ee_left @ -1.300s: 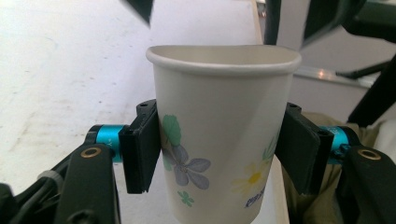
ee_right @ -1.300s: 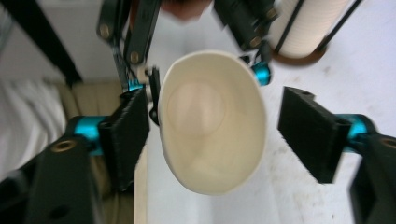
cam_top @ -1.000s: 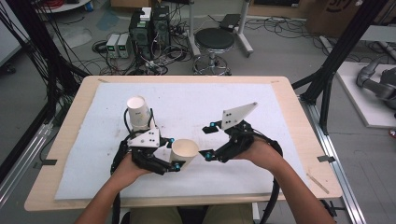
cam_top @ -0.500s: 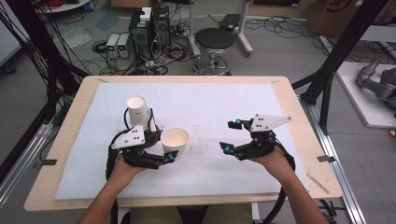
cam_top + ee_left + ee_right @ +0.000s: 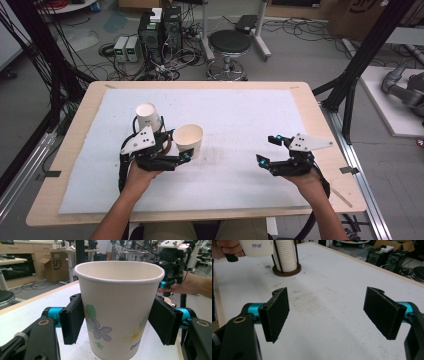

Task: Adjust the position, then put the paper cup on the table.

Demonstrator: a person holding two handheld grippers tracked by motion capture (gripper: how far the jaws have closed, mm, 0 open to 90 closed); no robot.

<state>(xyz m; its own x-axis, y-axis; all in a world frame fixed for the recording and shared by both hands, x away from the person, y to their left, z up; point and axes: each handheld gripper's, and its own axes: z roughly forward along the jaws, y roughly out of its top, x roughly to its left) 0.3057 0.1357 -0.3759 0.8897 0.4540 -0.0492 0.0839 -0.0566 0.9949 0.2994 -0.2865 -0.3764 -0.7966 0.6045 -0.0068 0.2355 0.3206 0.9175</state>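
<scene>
A paper cup (image 5: pixel 188 139) with a flower print stands upright between the jaws of my left gripper (image 5: pixel 178 148), just right of a stack of white cups (image 5: pixel 148 116). In the left gripper view both pads press the sides of the cup (image 5: pixel 117 305), so this gripper is shut on it. My right gripper (image 5: pixel 266 150) hovers over the right part of the white mat (image 5: pixel 240 115), well apart from the cup. Its jaws stand wide open, with nothing between the pads (image 5: pixel 277 313). In the right gripper view the stack (image 5: pixel 285 257) sits in a round wire holder beside the held cup (image 5: pixel 257 247).
The mat covers most of the wooden table (image 5: pixel 327 135). A faint dirty patch (image 5: pixel 220 152) marks the mat's middle. Beyond the table's far edge are a stool (image 5: pixel 229 42), computers (image 5: pixel 159 27) and cables on the floor.
My right gripper has drawn away from the cup to the right side of the mat. My left gripper has carried the cup a little farther, toward the stack.
</scene>
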